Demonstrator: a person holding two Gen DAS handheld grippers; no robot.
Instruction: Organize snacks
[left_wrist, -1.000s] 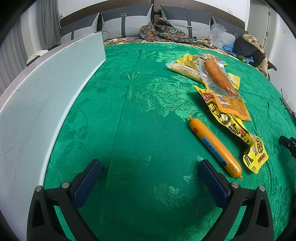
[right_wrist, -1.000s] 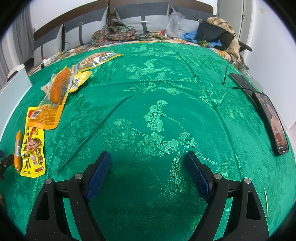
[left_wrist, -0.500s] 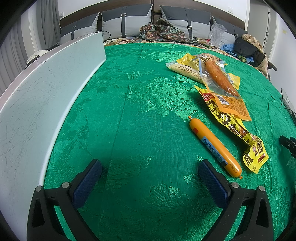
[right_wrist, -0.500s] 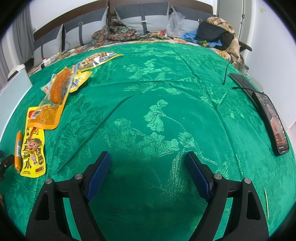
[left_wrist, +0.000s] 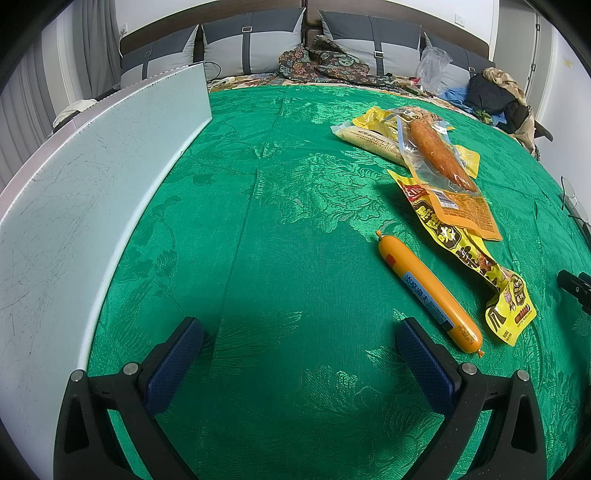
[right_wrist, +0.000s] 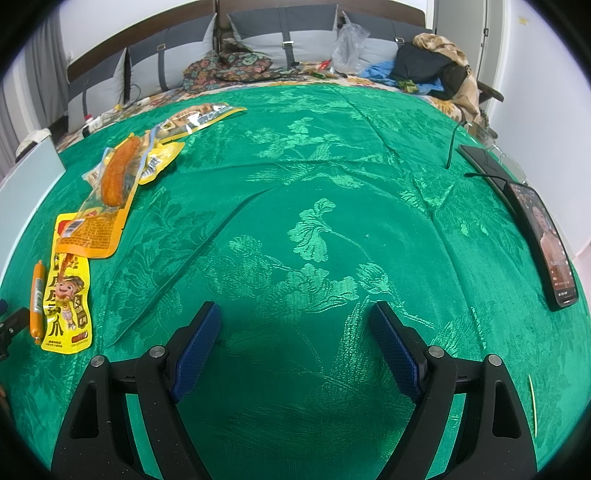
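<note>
In the left wrist view the left gripper (left_wrist: 299, 350) hovered low over the green cloth (left_wrist: 288, 236) with its jaws wide apart and nothing between them. The orange sausage stick (left_wrist: 428, 290) lay just ahead and to the right of its right finger, so a good first pick would mean sliding right and closing across the stick's middle, square to its length, so it does not roll. Beyond it lay the yellow cartoon packet (left_wrist: 476, 258), the clear pouch with an orange sausage (left_wrist: 439, 155) and a pale bar packet (left_wrist: 369, 138), overlapping. To the left stood a white panel (left_wrist: 74, 206), possibly a box wall; its inside was hidden. In the right wrist view the right gripper (right_wrist: 295, 343) was likewise spread and empty, snacks far left, a phone (right_wrist: 546, 240) far right.
</note>
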